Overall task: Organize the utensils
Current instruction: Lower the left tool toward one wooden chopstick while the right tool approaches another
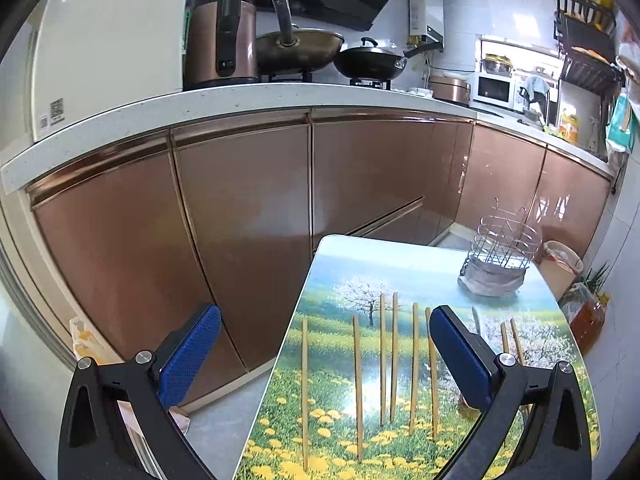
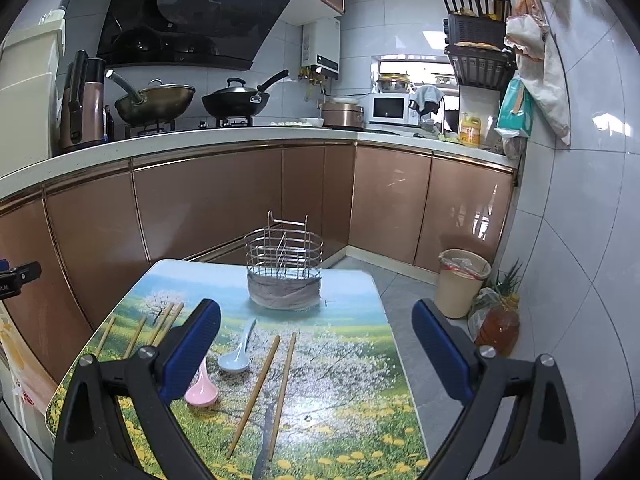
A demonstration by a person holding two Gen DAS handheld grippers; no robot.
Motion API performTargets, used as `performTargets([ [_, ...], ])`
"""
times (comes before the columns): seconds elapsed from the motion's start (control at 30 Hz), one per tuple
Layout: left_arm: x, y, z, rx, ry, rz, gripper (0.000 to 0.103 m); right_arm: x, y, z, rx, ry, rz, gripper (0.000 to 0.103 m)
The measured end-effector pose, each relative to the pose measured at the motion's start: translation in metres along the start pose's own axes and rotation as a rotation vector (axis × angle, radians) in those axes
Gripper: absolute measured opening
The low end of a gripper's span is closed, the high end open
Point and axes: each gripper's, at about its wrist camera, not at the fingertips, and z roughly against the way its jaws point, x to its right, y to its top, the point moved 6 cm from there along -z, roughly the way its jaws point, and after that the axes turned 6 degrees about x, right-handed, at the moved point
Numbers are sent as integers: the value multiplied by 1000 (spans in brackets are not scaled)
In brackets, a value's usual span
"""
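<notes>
Several wooden chopsticks [image 1: 384, 364] lie side by side on the flower-print table [image 1: 332, 452]. A wire utensil basket [image 2: 283, 258] stands at the table's far end; it also shows in the left wrist view [image 1: 505, 249]. Two more chopsticks [image 2: 268, 388] lie at the table's middle, beside a blue spoon [image 2: 237, 356] and a pink spoon [image 2: 202, 390]. My left gripper [image 1: 324, 324] is open above the table's near left part. My right gripper [image 2: 316, 322] is open and empty above the two chopsticks and the spoons.
Brown kitchen cabinets [image 1: 240, 220] run behind the table under a white counter with two woks [image 2: 236, 100]. A bin [image 2: 460, 280], a bag and an oil bottle [image 2: 498, 326] stand on the floor to the table's right, by the tiled wall.
</notes>
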Motion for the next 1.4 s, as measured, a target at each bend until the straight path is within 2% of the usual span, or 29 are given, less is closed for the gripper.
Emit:
performTargets([
  [0.2,4,14,-23,-25,-16,-20,102,5,23,-18,-1,4,17,97],
  [0.27,4,14,-36,-53,-18,-21,98,6,25,-29,-19,15,15,96],
  [0.33,5,11,-54,-98,-30,-18,90,7,24,-41,-46,28,8,96],
  [0.5,11,-12,-98,-222,-69,-5,79,-2,-4,-84,-167,76,-1,96],
  [0.63,27,-30,-130,-332,-158,-14,60,-8,-25,-109,-236,115,-15,95],
  [0.73,35,-37,-154,-394,-180,-29,51,-12,-39,-131,-298,149,-23,93],
  [0.83,45,-43,-181,-469,-202,-58,46,-13,-52,-151,-365,177,-23,78],
  [0.9,53,-47,-196,-516,-226,-76,46,-13,-64,-173,-456,219,-44,59],
  [0.97,61,-50,-211,-570,-239,-86,46,-15,-77,-192,-532,243,-55,53],
  [1.17,72,-61,-255,-713,-231,-95,38,-15,-118,-251,-756,297,-115,41],
  [1.3,76,-66,-271,-767,-231,-104,32,-18,-132,-272,-837,292,-112,31],
  [1.4,77,-69,-278,-801,-226,-100,31,-19,-138,-279,-886,300,-109,31],
])
